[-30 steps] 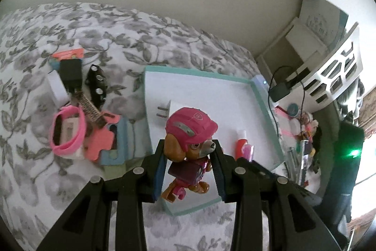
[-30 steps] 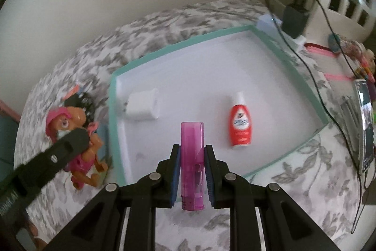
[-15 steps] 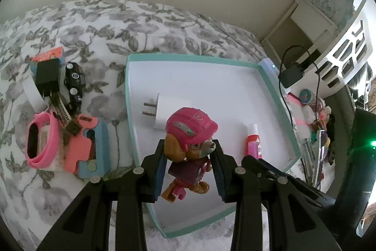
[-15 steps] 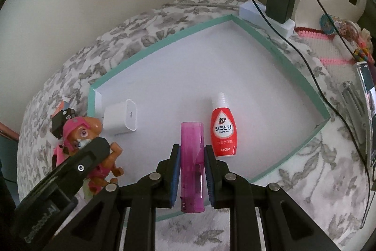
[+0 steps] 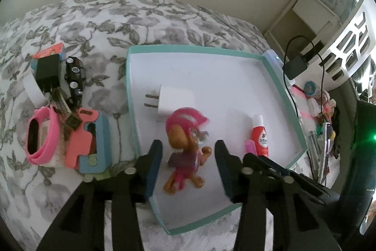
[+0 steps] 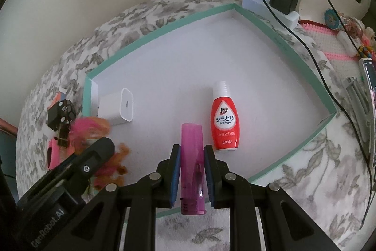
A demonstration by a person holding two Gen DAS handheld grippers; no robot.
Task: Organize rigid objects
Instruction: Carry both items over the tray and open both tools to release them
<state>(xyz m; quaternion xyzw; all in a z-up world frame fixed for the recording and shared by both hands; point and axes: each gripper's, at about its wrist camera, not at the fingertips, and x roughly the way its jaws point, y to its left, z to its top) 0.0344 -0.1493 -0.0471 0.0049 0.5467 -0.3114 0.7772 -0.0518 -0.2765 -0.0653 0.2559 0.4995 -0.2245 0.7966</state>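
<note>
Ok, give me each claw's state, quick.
Left claw: opening, pup toy loose between its pads.
Right claw: shut on purple lighter.

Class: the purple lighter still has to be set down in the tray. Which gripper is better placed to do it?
Right. The right gripper is shut on the purple lighter above the tray; the left gripper is opening around the toy dog.

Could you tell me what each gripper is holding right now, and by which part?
Right gripper clamps the purple lighter near its base. Left gripper is opening, releasing the toy pup.
</note>
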